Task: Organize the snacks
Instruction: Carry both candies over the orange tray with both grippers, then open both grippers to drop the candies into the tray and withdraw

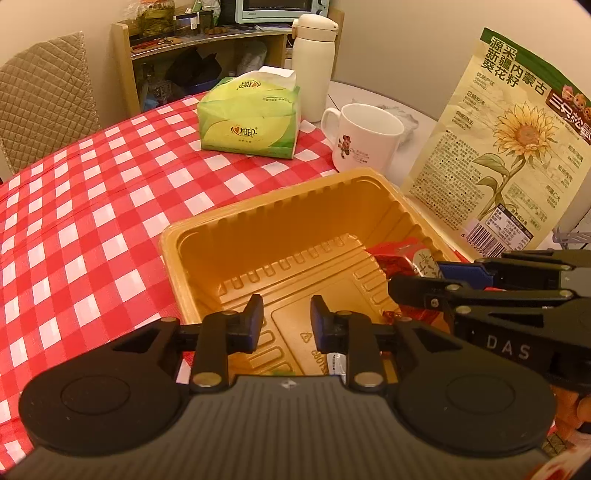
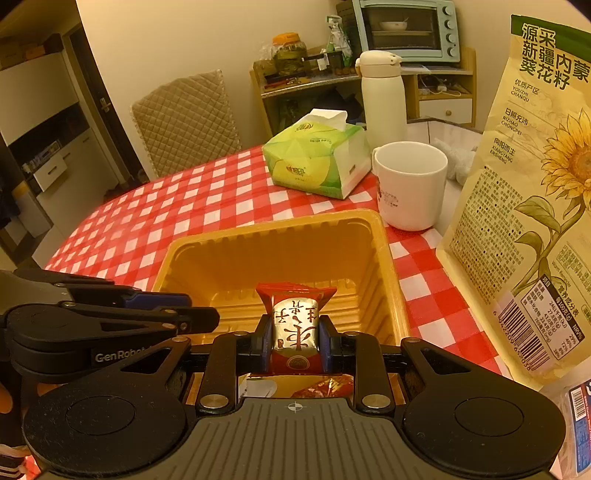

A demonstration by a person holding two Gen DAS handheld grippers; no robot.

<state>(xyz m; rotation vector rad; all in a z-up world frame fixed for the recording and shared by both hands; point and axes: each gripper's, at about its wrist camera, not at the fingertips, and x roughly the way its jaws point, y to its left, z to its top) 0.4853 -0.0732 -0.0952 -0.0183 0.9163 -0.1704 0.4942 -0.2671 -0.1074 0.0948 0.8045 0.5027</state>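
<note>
right tool (image 2: 294, 334) is clamped on a red snack packet (image 2: 295, 325) with a silvery panel and chinese characters, one blue-padded finger on each side of it. the packet is upright between the fingers, held over the inside of the yellow plastic tray (image 2: 384, 266), near its front end. below the packet, at the bottom of the tray, a bit of another red wrapper (image 2: 327, 387) shows, partly hidden by the tool.

from the left wrist view, the left tool (image 1: 286, 325) hangs over the tray (image 1: 207, 236) with its fingers spread apart and nothing between them, only the ribbed tray floor beneath. the right tool (image 1: 436, 280) comes in from the right side here, with the red packet (image 1: 395, 258) at its tip over the tray's right part. in the right wrist view the left tool (image 2: 195, 310) reaches in from the left, over the tray's left rim.

the tray sits on a worktop under a red and white checked cloth (image 2: 207, 206). just beyond the tray stands a white mug (image 2: 410, 184), and beside that a green tissue pack (image 2: 317, 162) with a tissue poking out. behind them, a cream thermos bottle (image 2: 382, 99) upright. a big sunflower seed bag (image 2: 524, 206) stands at the right, just beside the tray. in the far background, a quilted chair back (image 2: 184, 122) and a shelf with a pale blue toaster oven (image 2: 406, 29).
</note>
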